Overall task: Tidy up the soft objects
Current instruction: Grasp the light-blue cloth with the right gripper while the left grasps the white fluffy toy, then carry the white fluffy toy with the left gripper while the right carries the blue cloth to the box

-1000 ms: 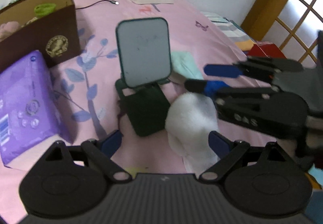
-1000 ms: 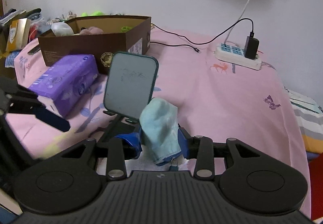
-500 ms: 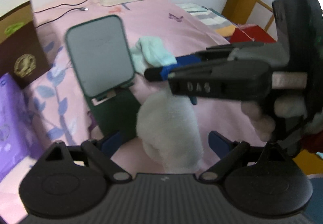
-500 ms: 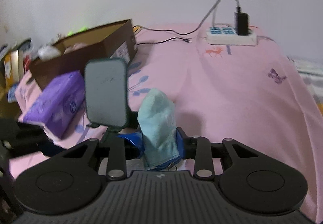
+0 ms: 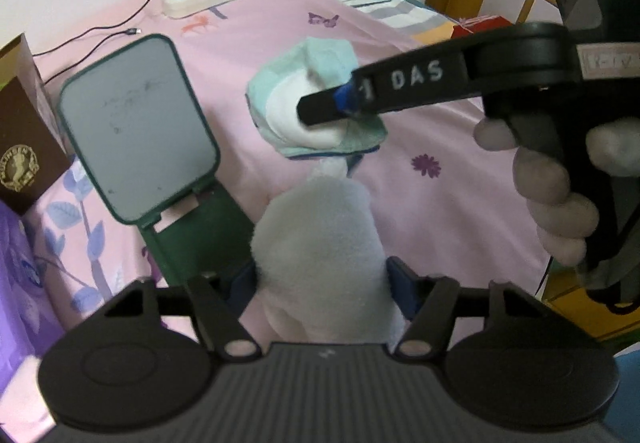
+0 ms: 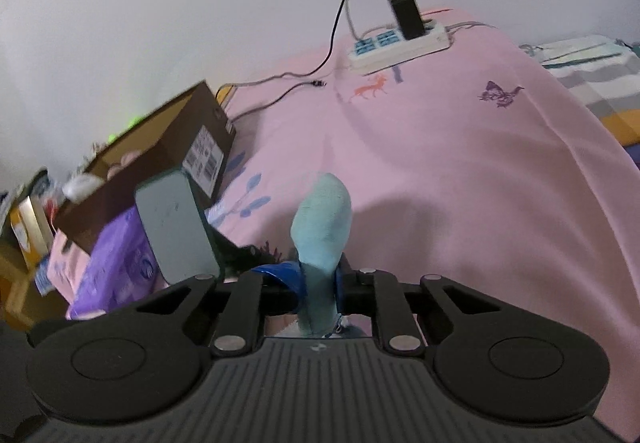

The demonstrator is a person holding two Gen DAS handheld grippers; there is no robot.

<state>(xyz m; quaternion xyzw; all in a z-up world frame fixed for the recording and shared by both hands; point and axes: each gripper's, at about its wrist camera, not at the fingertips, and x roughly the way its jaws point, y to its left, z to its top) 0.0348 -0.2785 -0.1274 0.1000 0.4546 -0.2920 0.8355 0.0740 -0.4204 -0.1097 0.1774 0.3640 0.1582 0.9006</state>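
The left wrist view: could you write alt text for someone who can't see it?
A white sock sits between the left gripper's blue pads in the foreground. Beyond it, the right gripper, held in a hand, is shut on a mint sock above a pink bedsheet, with a green mirror on the left.

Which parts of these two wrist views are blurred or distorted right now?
Left wrist view: the fluffy white sock near the lens is soft, and the frame edges bow from the fisheye. Right wrist view: the brown cardboard box and clutter at left are smeared; the pale teal sock is fairly sharp.
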